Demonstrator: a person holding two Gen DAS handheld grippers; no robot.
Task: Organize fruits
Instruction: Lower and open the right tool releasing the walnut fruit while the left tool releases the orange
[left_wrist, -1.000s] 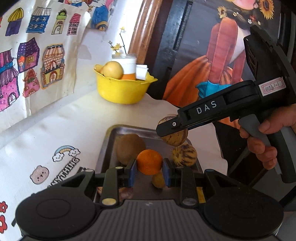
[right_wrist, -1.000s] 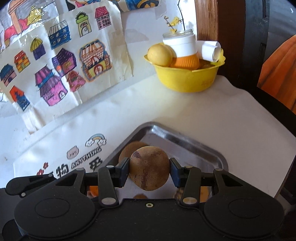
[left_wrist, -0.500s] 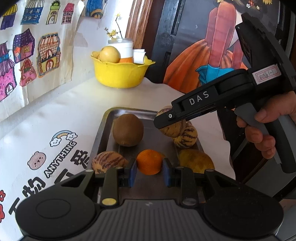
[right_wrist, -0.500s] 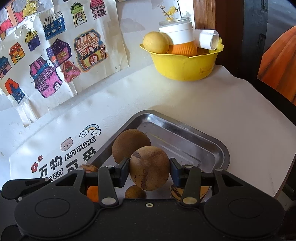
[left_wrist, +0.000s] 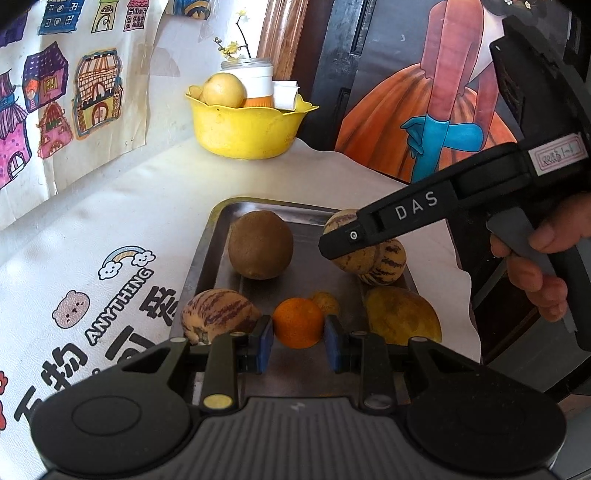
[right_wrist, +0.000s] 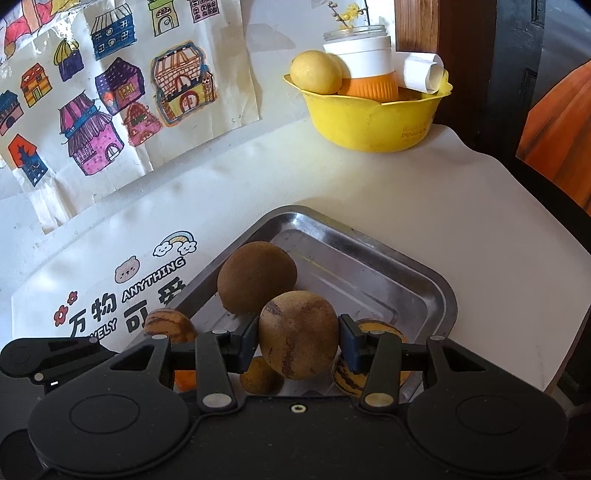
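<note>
My left gripper (left_wrist: 298, 338) is shut on a small orange (left_wrist: 298, 321) over the near end of the metal tray (left_wrist: 207, 258). My right gripper (right_wrist: 298, 341) is shut on a round, mottled brown fruit (right_wrist: 298, 328) above the tray (right_wrist: 436, 280). In the left wrist view that right gripper (left_wrist: 338, 245) reaches in from the right, held by a hand (left_wrist: 535, 280). In the tray lie a brown round fruit (left_wrist: 260, 244), two striped fruits (left_wrist: 218, 314) (left_wrist: 388, 264), a yellow fruit (left_wrist: 402, 317) and a small yellowish one (left_wrist: 327, 302).
A yellow bowl (left_wrist: 243, 129) (right_wrist: 369, 118) at the table's far end holds a yellow fruit (right_wrist: 316, 72), a white-and-orange jar and a paper roll. House drawings hang on the wall to the left. The white printed cloth (left_wrist: 110, 229) covers the table, whose edge runs close to the tray's right side.
The left view has tilted, so more of the tray and its near fruits now show. Both grippers keep their fruits and have barely moved.
</note>
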